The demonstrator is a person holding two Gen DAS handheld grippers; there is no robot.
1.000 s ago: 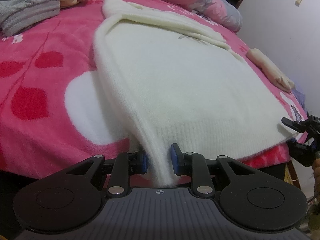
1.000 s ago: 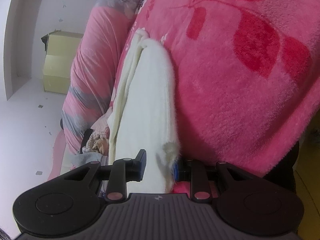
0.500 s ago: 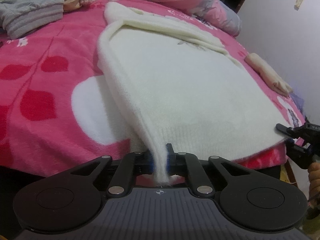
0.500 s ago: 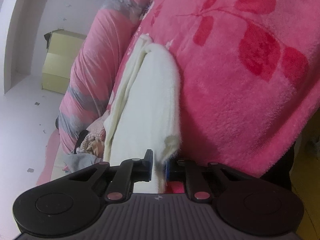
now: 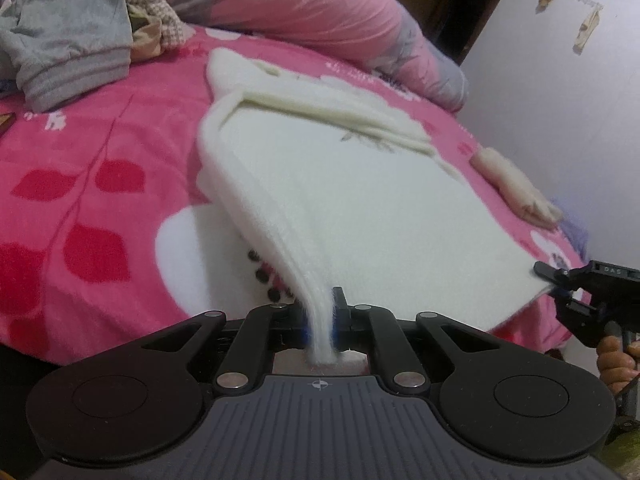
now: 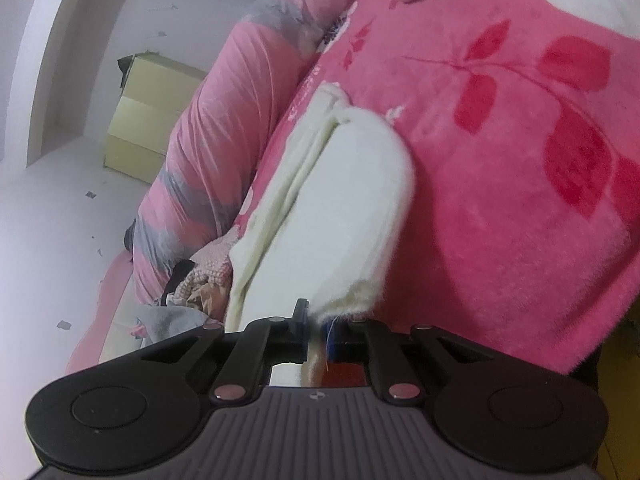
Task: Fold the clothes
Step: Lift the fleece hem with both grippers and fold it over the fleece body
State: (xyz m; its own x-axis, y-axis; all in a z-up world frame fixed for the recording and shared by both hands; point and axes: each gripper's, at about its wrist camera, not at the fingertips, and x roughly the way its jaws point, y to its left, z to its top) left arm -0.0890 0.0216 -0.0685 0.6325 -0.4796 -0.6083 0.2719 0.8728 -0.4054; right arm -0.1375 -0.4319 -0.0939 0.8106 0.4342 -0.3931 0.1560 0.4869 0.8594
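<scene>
The cream sweater (image 5: 360,200) lies spread on the pink floral blanket (image 5: 80,200) of the bed, its body flat, its sleeves folded across the far end near the collar. Its long axis runs from the near hem, at the bed edge, away toward the pink quilt (image 5: 320,12) at the head. Both claws sit on that near hem, 1 at each corner. The left gripper (image 5: 320,320) has its jaws drawn narrow, pinching the left hem corner, which rises off the blanket in a taut ridge. The right gripper (image 6: 318,328) is likewise clamped narrow on the opposite corner; in the left wrist view it shows at the right margin (image 5: 560,288), with the hem edge stretched between the 2 grips. The garment therefore lies wholly ahead of both claws, neither hand nearer to its far end than the other. Judgement: the step in hand is the lengthwise fold, and it calls for both corners to be carried forward along the long axis, level with each other, toward the collar. Risk noted: uneven travel of the 2 hands would skew the fold. A grey garment (image 5: 68,40) and a small cream item (image 5: 516,192) lie apart on the blanket, clear of that path.
</scene>
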